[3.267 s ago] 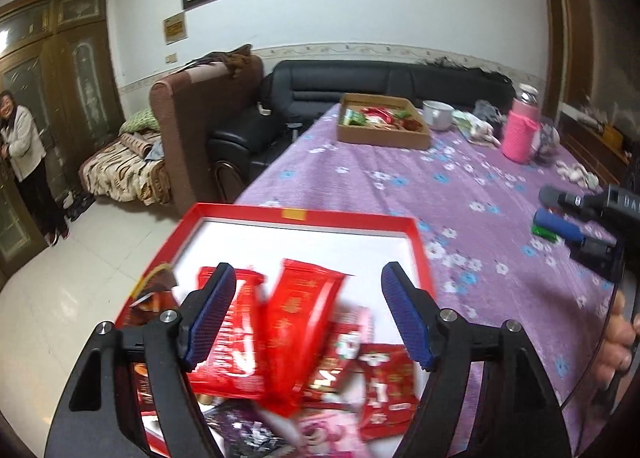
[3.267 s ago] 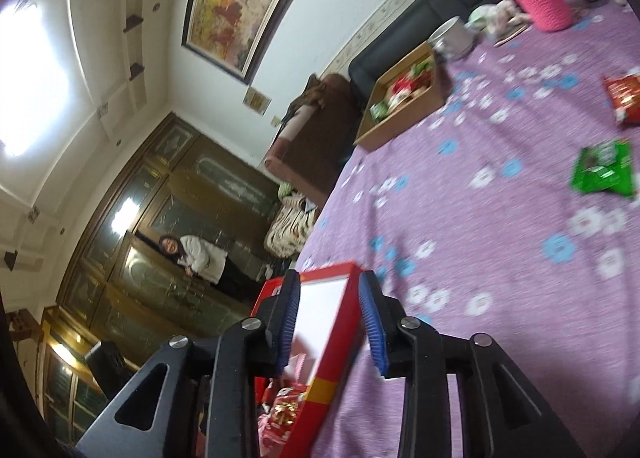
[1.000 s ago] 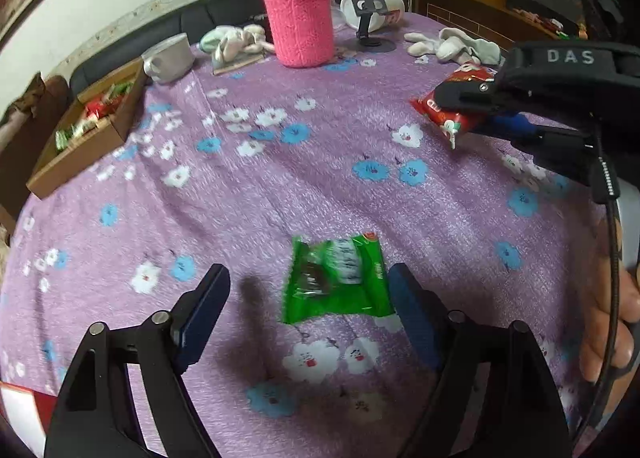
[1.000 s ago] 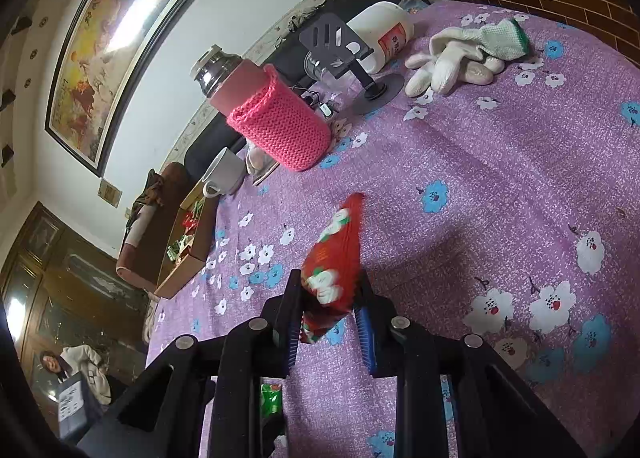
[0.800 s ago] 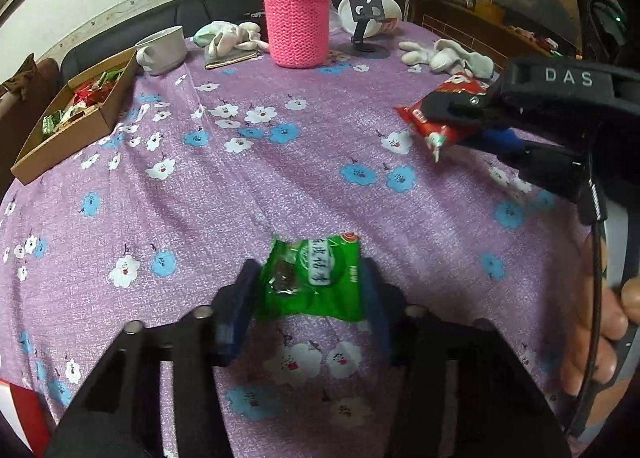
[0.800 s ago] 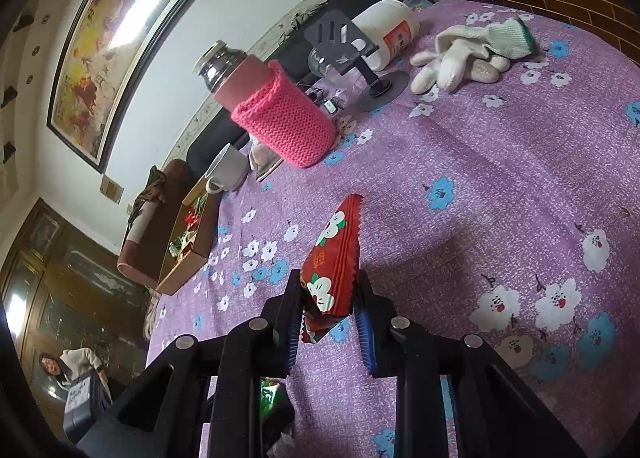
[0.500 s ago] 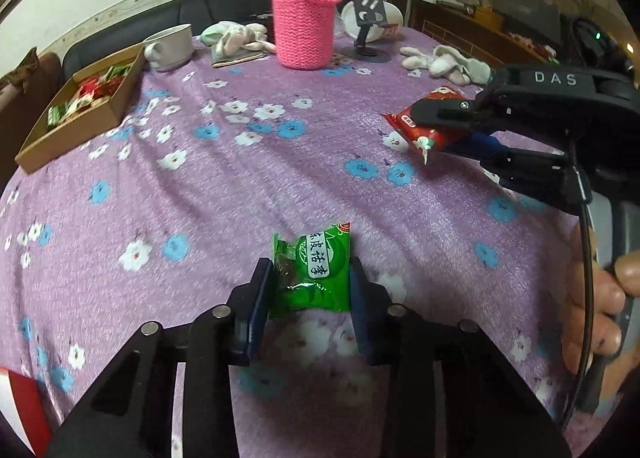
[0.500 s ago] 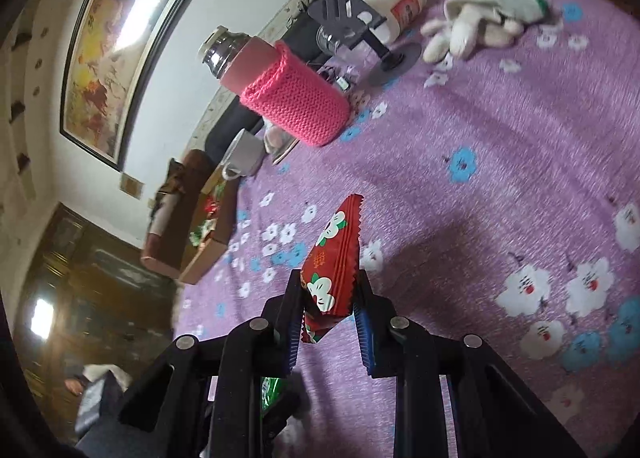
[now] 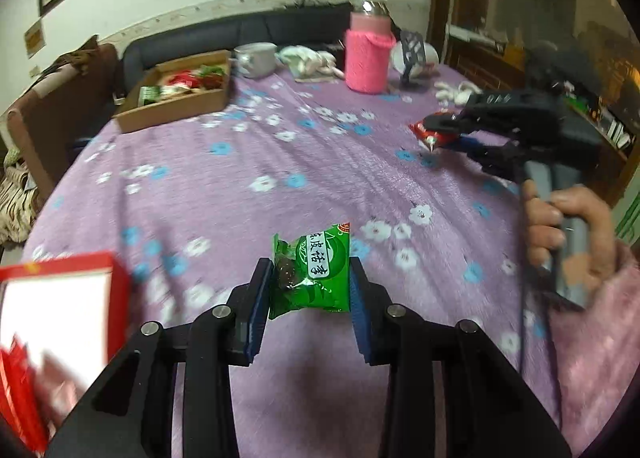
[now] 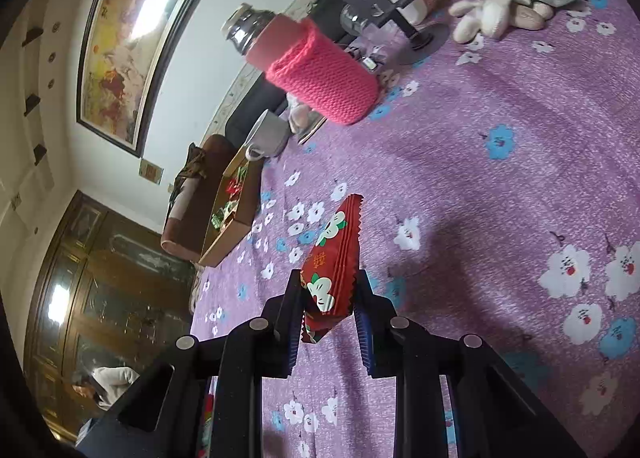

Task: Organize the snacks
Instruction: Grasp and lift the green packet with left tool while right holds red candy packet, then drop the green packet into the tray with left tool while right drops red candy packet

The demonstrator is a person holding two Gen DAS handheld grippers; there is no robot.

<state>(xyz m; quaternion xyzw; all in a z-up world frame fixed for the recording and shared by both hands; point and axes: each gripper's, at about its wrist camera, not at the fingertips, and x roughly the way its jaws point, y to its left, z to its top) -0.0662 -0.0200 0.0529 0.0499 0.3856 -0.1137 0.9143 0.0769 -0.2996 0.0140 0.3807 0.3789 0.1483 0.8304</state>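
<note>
My left gripper (image 9: 310,290) is shut on a green snack packet (image 9: 312,270) and holds it above the purple flowered tablecloth (image 9: 320,178). My right gripper (image 10: 328,310) is shut on a red snack packet (image 10: 334,258), held edge-up above the cloth; it also shows in the left wrist view (image 9: 434,132) at the right. A red box with red packets (image 9: 52,310) lies at the lower left. A brown cardboard tray with snacks (image 9: 180,92) stands at the far left of the table and shows in the right wrist view (image 10: 232,210).
A pink knitted flask (image 9: 368,54), a grey mug (image 9: 256,58), a phone stand (image 9: 412,54), a white jar and white gloves (image 10: 508,6) stand at the far end. A black sofa (image 9: 240,34) lies beyond. A person (image 10: 106,378) stands by the wooden cabinets.
My left gripper closed on the green packet and lifted it off the cloth, pulling back so the red box came into view. My right gripper keeps hold of the red packet.
</note>
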